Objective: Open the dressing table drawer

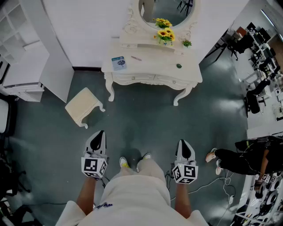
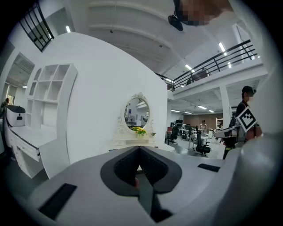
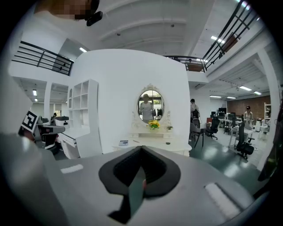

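A white dressing table (image 1: 150,70) with an oval mirror (image 1: 167,9) stands against the far wall, its two drawers (image 1: 152,80) closed in the front. Sunflowers (image 1: 164,34) and a small booklet (image 1: 118,63) rest on top. My left gripper (image 1: 100,134) and right gripper (image 1: 185,145) hover well short of the table, over the floor, both shut with nothing held. The table appears far ahead in the left gripper view (image 2: 132,143) and the right gripper view (image 3: 152,143). Jaw tips meet in both gripper views, left gripper (image 2: 139,148) and right gripper (image 3: 141,148).
A cream stool (image 1: 83,106) stands tipped on the floor left of the table. A white shelf unit (image 1: 24,53) and panel are at left. A seated person (image 1: 241,161), cables and office chairs (image 1: 254,99) fill the right side.
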A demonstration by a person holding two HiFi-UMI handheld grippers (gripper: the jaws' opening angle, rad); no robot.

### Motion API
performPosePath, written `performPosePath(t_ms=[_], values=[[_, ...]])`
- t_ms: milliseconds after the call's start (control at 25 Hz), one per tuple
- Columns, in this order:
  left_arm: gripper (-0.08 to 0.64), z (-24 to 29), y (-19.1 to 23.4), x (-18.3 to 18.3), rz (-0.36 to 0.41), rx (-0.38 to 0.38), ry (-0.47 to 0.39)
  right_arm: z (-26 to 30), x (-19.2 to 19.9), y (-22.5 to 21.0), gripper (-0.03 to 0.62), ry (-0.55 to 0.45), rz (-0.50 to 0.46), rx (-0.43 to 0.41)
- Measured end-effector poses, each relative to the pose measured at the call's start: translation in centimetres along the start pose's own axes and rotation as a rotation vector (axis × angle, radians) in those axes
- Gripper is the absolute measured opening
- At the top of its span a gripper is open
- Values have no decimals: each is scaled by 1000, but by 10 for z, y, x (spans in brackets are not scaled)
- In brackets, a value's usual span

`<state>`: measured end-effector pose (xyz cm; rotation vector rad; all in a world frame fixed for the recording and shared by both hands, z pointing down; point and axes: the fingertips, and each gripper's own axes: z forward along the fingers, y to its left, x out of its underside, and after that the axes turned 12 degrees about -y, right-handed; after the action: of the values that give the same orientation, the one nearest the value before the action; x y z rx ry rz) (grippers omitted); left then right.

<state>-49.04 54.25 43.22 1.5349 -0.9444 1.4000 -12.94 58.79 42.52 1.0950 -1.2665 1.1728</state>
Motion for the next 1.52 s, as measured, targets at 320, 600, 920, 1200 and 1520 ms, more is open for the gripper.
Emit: performPosePath(t_ms=[320,600,920,1200,1520], values=[[8,-21,0,-52,45,-56,-69,-9,-39,-27,11,-57,-67,-42],[8,-31,-36,-49,46,-41,-49,-16,-50,-36,11,-86,-1,-36],[9,-29,-34,-58,61,-42,-43,-18,-62,-33,11,-93,-51,-55],[9,-34,-44,-63,71,-30,-46,-29,-68,-31,11,-109,-57,-43],[94,-30,-48,-59,75,-12,-49,-32,-72,-32,12,-152,-65,-63]])
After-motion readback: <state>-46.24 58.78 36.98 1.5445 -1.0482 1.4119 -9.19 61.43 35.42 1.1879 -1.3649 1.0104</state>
